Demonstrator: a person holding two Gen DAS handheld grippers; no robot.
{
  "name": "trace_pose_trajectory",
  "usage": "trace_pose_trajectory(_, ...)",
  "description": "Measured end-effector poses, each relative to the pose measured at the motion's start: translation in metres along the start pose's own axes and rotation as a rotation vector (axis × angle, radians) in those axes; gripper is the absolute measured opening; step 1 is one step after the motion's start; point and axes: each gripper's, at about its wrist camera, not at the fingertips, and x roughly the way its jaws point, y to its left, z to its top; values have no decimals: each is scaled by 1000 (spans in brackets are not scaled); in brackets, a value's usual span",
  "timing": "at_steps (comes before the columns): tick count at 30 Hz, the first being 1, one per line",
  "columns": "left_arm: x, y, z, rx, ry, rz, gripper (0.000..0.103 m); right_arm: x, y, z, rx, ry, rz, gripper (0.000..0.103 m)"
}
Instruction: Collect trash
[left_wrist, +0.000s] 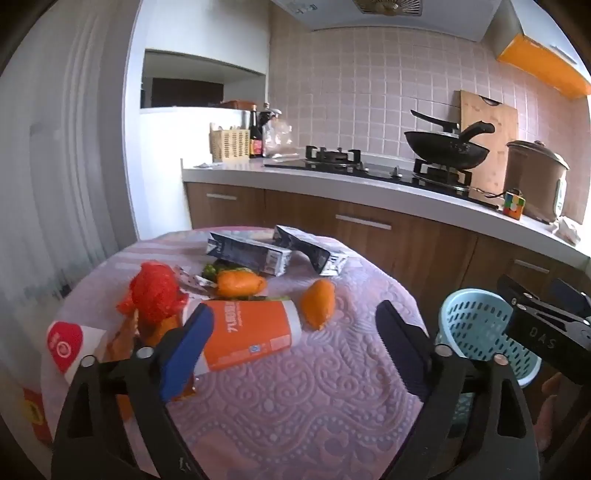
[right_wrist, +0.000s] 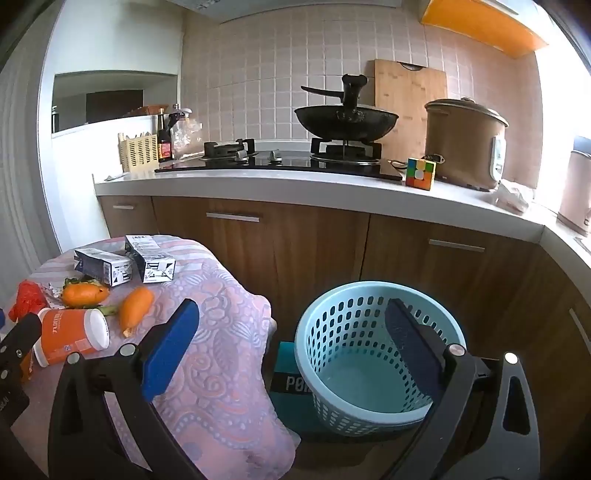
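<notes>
I'm holding both tools, left tool (left_wrist: 291, 332) and right tool (right_wrist: 291, 339), open and empty; I'm judging the orange cup (left_wrist: 243, 332) near the worktop's front edge light, crushable, best pinched mid-body.

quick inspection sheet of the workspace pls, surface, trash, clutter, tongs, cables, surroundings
surface: round table under a pink patterned cloth.
job's things: orange cup on its side; two cartons; two orange peel pieces; red bag; blue basket beside the table, nothing in it.
clutter: more packaging at the table's left edge, unclear.
grippers: left tongs open over the table; right tongs open near the basket.
cables: nothing seen near the table.
surroundings: wok on the stove, rice cooker, puzzle cube.
</notes>
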Motion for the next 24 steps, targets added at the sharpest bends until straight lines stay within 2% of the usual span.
trace_pose_trajectory(4,2,4,1,-6,1,-6,89,-4,2,2,-7,-3,5,95)
trace_pose_trajectory(6,-6,1,0,6,-29,4,89,-5,2,3,-8,-8,-2,95)
trace_pose_trajectory(14,-11,2,4,5,-17,-33,89,-6,6,4,-26,-3,-14,95)
trace_pose_trajectory(24,-10,7,4,-6,-20,-26,89,-10,6,4,-23,-13,-12,95)
